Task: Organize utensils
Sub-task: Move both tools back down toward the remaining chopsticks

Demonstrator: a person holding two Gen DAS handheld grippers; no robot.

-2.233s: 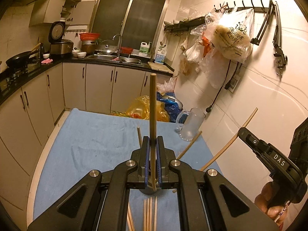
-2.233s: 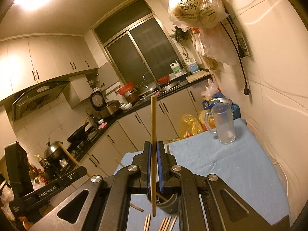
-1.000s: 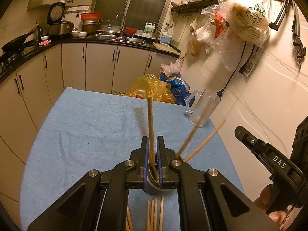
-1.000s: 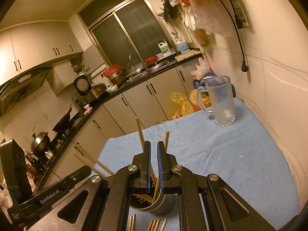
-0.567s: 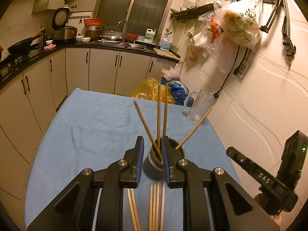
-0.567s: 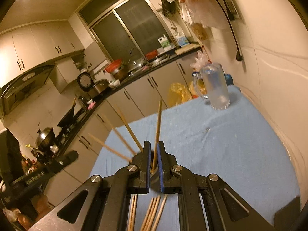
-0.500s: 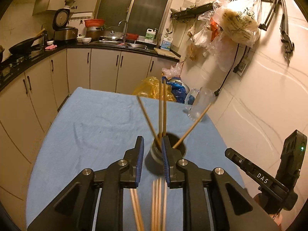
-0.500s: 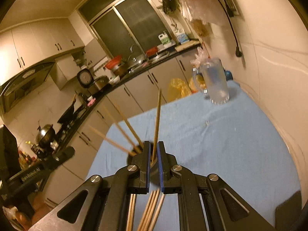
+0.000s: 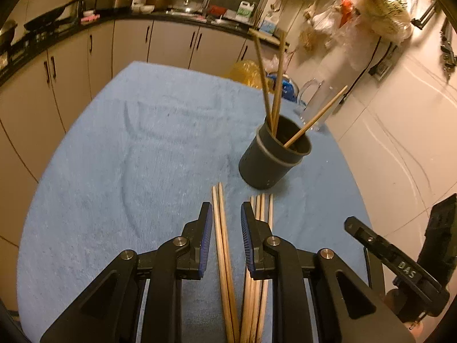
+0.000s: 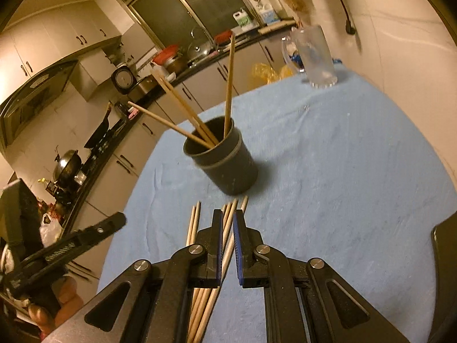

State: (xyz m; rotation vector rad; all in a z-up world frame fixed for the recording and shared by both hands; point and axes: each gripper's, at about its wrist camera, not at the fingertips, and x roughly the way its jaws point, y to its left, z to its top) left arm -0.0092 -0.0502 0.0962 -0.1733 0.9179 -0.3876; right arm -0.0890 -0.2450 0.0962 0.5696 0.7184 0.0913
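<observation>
1. The left gripper (image 9: 226, 223) has let go of its wooden chopstick: its jaws have just been opening and now stand slightly apart, straddling two loose wooden chopsticks (image 9: 222, 228) on the blue towel-covered table (image 9: 114, 157) without pressing them.
2. The right gripper (image 10: 227, 230) no longer carries a stick either. Its jaws stand almost together, empty, above the other loose chopsticks (image 10: 228, 214).
3. The dark round plastic holder cup (image 9: 271, 157), at one o'clock from the left gripper, now holds four upright chopsticks (image 9: 272, 85).
4. Both grippers have dropped from the cup towards the pile.
5. So the last deposit looks finished; the next pick-up seems to be starting, with about six sticks left.
</observation>
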